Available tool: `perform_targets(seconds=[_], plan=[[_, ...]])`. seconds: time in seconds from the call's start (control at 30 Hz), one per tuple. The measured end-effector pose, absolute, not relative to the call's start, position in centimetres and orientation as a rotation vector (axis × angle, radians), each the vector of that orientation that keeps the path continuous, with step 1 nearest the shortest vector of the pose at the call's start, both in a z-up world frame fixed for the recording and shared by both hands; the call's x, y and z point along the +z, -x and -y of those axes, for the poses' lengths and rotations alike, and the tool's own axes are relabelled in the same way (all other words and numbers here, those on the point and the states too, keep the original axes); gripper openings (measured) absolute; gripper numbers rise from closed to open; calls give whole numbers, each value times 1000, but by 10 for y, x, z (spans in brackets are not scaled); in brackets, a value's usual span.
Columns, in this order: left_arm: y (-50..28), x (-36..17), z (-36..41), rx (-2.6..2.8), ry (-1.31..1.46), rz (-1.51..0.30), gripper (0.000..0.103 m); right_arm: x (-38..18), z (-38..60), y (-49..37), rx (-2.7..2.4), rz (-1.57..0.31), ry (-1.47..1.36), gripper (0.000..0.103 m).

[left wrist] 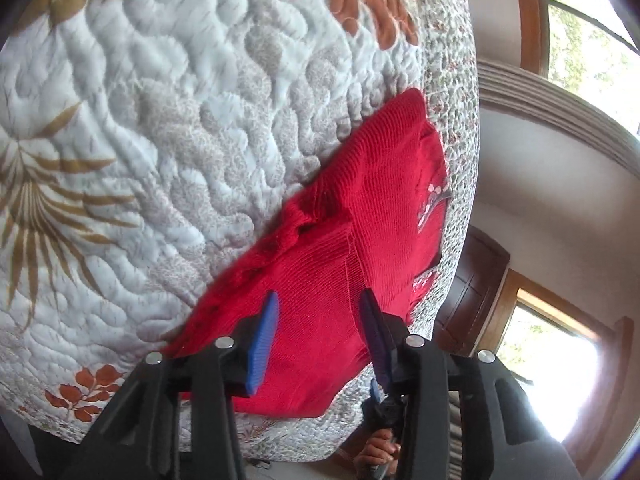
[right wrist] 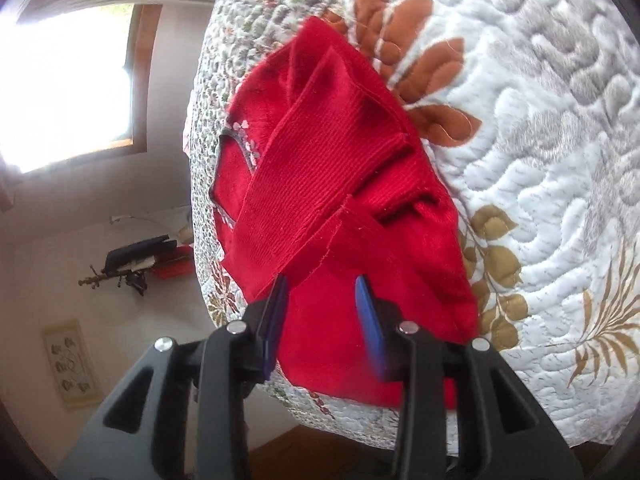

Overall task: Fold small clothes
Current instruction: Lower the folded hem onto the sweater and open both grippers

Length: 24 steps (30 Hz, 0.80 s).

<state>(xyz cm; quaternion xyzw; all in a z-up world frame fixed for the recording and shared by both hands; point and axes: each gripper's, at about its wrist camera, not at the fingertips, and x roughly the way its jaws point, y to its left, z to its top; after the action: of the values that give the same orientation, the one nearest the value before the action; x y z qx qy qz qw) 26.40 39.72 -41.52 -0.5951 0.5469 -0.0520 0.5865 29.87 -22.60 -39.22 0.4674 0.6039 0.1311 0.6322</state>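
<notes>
Blue-padded fingers (left wrist: 262, 354) of the left gripper (left wrist: 320, 300) stand well apart with nothing between them, poised over the near part of the red knit garment (left wrist: 352, 248); whether the pads brush the cloth cannot be told from this angle. From the other side the right gripper (right wrist: 322, 284) is the same: its blue fingers (right wrist: 370, 328) are spread wide and empty, with only red fabric showing through the gap. Both tools point at the same piece from opposite ends, which probably suits a two-handed fold, each side ready to pinch one edge. The garment lies on the quilted bedspread (left wrist: 160, 140), close to the bed's rounded edge, likely so that it stays within easy reach of someone standing beside the bed. Its sleeves (right wrist: 320, 168) are already laid inward across the body, one ribbed band crossing over the other, so the fold looks partly made and a further fold of the body would seem to be what remains. A grey-trimmed neckline with pale flower stitching (right wrist: 240, 140) peeks out at the far side. Low in the left view, a hand (left wrist: 378, 454) grips the handle of the other tool. Beyond the bed are a bright window (right wrist: 60, 80) and pale walls.
</notes>
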Motion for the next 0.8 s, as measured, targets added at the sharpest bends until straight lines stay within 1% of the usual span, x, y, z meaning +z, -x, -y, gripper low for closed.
perform_targets(seconds=[0.1,0.2,0.37,0.57,0.73,0.8], plan=[[-276,-391,-392,-182,1136,-1315,47,-372,217,-307,314,-1385,-861,35],[-291,-373,-375,-223,863,-1346,48,-362,197,-314,328,-1390,-609,44],[-319,-369,-352,-273,610,-1355,48,-372,166,-314,339,-1402,-294,44],[-346,-379,-320,-292,370,-1389,52,-386,146,-317,354,-1403,-159,45],[-349,-387,-305,-311,259,-1413,53,-393,138,-325,378,-1401,-91,45],[-350,-387,-301,-315,225,-1408,53,-395,136,-328,381,-1402,-74,47]])
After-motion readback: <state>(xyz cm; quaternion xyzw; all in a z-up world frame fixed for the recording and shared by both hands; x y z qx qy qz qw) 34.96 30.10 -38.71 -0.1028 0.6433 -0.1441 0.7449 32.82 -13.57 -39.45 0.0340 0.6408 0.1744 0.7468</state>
